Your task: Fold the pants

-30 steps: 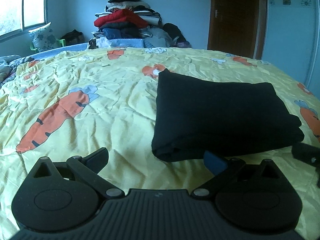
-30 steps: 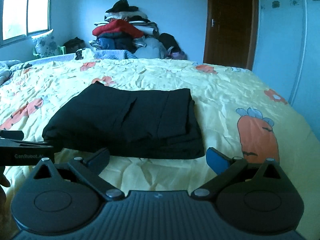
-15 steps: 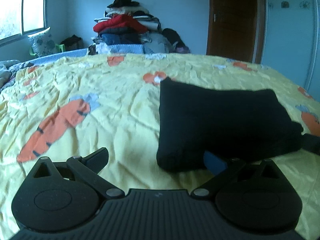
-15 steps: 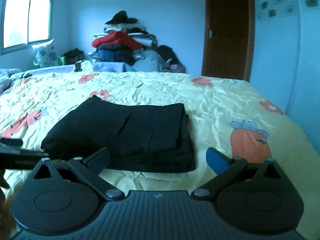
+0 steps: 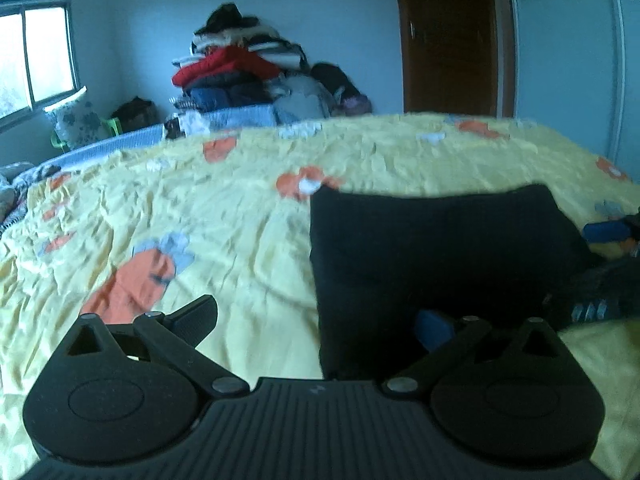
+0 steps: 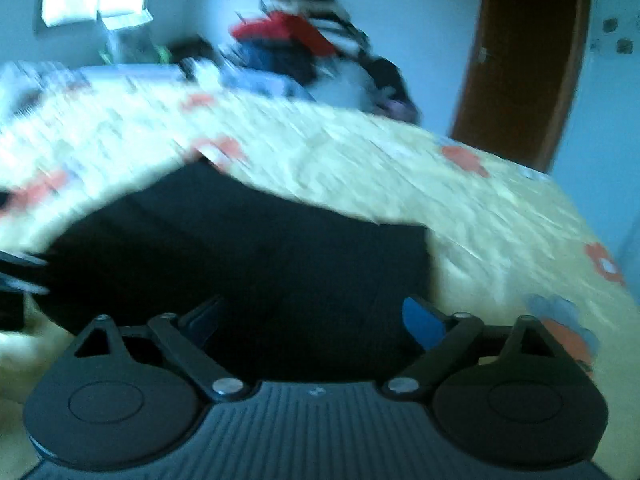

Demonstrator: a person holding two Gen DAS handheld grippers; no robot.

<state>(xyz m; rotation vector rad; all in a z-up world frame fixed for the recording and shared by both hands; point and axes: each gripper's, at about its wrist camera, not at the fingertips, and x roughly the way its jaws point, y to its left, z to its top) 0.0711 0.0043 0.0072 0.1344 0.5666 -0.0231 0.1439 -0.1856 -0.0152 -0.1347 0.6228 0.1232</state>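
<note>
Black pants (image 5: 436,248) lie folded into a thick rectangle on the yellow carrot-print bed cover (image 5: 208,224). My left gripper (image 5: 316,320) is open, low over the bed at the pants' near left corner, its blue right finger in front of the fabric. My right gripper (image 6: 316,320) is open and close over the near edge of the pants (image 6: 248,256); this view is blurred and tilted. The right gripper also shows at the right edge of the left wrist view (image 5: 604,272), beside the pants. Neither gripper holds anything.
A heap of clothes (image 5: 248,80) is stacked beyond the bed's far side. A brown door (image 5: 448,36) stands at the back right, a window (image 5: 32,60) at the left. The bed cover (image 6: 480,216) spreads right of the pants.
Both grippers have moved in closer to the folded pants. The right wrist view has tilted and blurred with fast motion. The pants have stayed in place.
</note>
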